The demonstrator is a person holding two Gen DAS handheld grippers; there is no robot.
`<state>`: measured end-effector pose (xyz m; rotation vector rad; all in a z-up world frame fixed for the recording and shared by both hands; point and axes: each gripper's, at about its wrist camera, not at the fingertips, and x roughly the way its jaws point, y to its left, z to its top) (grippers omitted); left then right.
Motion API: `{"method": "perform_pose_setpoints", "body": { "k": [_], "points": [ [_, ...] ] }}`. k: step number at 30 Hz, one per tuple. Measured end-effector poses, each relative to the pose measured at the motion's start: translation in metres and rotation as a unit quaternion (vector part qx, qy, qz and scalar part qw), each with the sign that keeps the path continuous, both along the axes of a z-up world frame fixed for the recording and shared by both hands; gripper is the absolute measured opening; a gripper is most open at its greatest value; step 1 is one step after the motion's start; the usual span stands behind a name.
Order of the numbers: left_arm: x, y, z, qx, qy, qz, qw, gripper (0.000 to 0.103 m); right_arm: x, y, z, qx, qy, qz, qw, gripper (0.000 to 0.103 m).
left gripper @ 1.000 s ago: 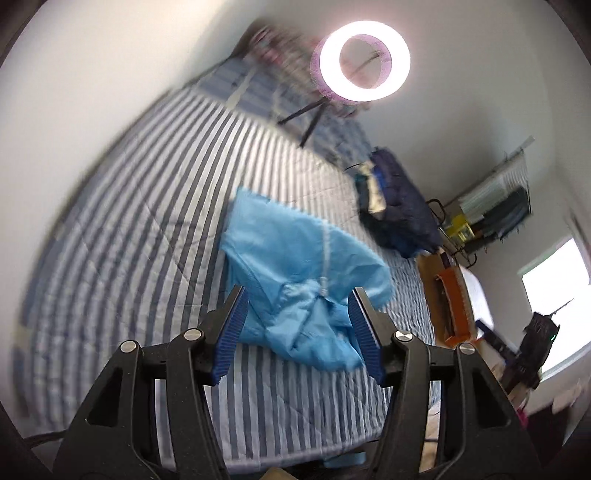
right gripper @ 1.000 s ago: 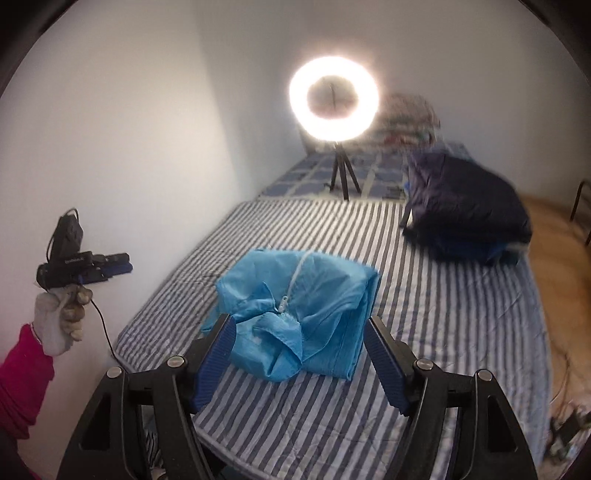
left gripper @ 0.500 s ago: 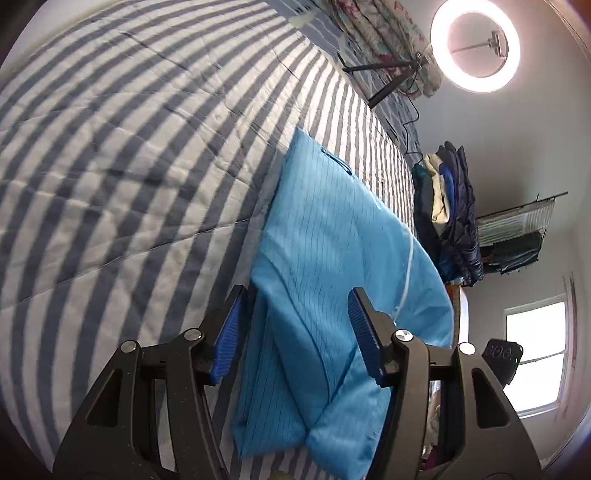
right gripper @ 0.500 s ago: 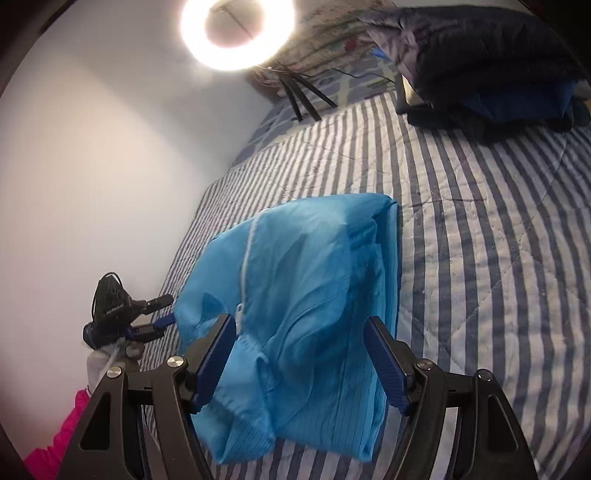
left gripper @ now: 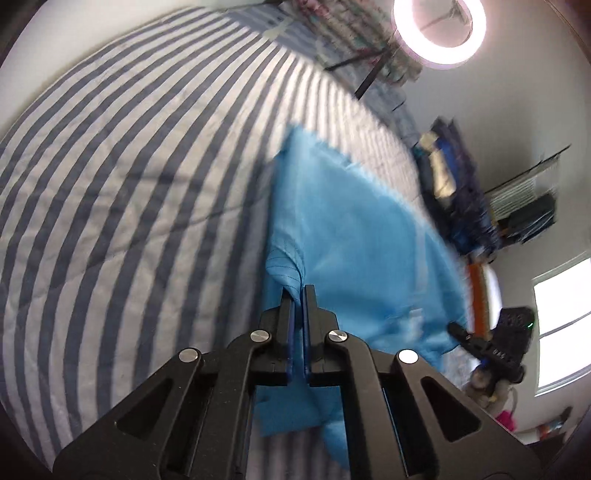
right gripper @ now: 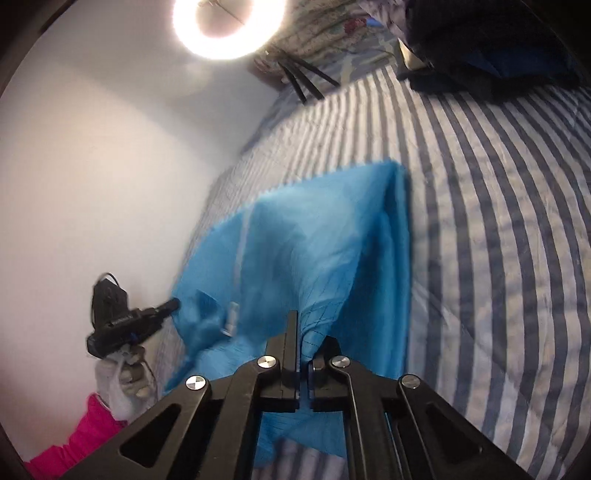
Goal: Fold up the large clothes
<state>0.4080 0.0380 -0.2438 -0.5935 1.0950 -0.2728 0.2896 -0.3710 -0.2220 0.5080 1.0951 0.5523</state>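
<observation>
A light blue garment (left gripper: 354,236) with a white zip lies bunched on the blue-and-white striped bed (left gripper: 129,184). My left gripper (left gripper: 298,291) is shut on the garment's near left edge and lifts a fold of it. My right gripper (right gripper: 301,325) is shut on the garment (right gripper: 325,258) at its near right edge. The cloth hangs down below both grippers. In the right wrist view the left gripper (right gripper: 173,304) shows at the garment's left side, held by a gloved hand. In the left wrist view the right gripper (left gripper: 452,326) shows at the garment's right side.
A lit ring light (right gripper: 229,26) on a tripod stands at the head of the bed. A pile of dark clothes (right gripper: 487,51) lies at the far right of the bed. A white wall (right gripper: 92,166) runs along the bed's left side. A window (left gripper: 565,325) is at the right.
Both grippers were open and poised over the garment. They have come down to its near edge and shut on the cloth, which is now pulled up.
</observation>
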Motion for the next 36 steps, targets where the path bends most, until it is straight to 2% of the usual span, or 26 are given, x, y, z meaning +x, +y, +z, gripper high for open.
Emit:
{"method": "perform_pose_setpoints", "body": {
  "k": [3, 6, 8, 9, 12, 17, 20, 22, 26, 29, 33, 36],
  "points": [
    [-0.005, -0.002, -0.005, 0.009, 0.009, -0.005, 0.9999, 0.001, 0.001, -0.003, -0.018, 0.004, 0.021, -0.003, 1.000, 0.000],
    [-0.009, 0.001, 0.012, 0.023, -0.002, -0.007, 0.9997, 0.001, -0.004, -0.009, -0.004, 0.020, 0.007, 0.018, 1.000, 0.011],
    [-0.015, 0.005, 0.031, 0.042, -0.024, -0.012, 0.9988, 0.001, -0.008, -0.016, 0.012, 0.023, -0.022, 0.032, 0.999, 0.047],
    [-0.019, 0.006, 0.040, 0.050, -0.036, -0.014, 0.9980, 0.001, -0.008, -0.022, 0.021, 0.020, -0.037, 0.037, 0.998, 0.052],
    [-0.017, 0.002, 0.064, 0.056, -0.066, -0.020, 0.9960, 0.001, 0.008, -0.040, 0.033, 0.032, -0.048, 0.025, 0.998, 0.053],
    [0.007, -0.021, 0.078, 0.054, -0.084, -0.034, 0.9944, 0.001, 0.055, -0.054, 0.006, 0.105, 0.000, -0.024, 0.994, 0.053],
    [0.024, -0.040, 0.067, 0.069, -0.079, -0.058, 0.9928, 0.001, 0.071, -0.044, -0.015, 0.135, 0.023, -0.021, 0.990, 0.053],
    [0.034, -0.052, 0.056, 0.082, -0.071, -0.069, 0.9917, 0.001, 0.075, -0.031, -0.024, 0.163, 0.036, 0.004, 0.986, 0.052],
    [0.046, -0.063, 0.024, 0.091, -0.042, -0.081, 0.9917, 0.001, 0.081, -0.014, -0.024, 0.177, 0.025, 0.038, 0.983, 0.049],
    [0.047, -0.064, 0.010, 0.091, -0.033, -0.083, 0.9918, 0.001, 0.103, -0.018, -0.033, 0.184, 0.035, 0.001, 0.982, 0.050],
    [0.048, -0.067, 0.003, 0.102, -0.038, -0.093, 0.9897, 0.001, 0.136, -0.031, -0.053, 0.235, 0.058, -0.062, 0.968, 0.050],
    [0.049, -0.070, 0.000, 0.105, -0.042, -0.095, 0.9891, 0.001, 0.148, -0.034, -0.054, 0.245, 0.056, -0.079, 0.965, 0.040]
  ]
}}
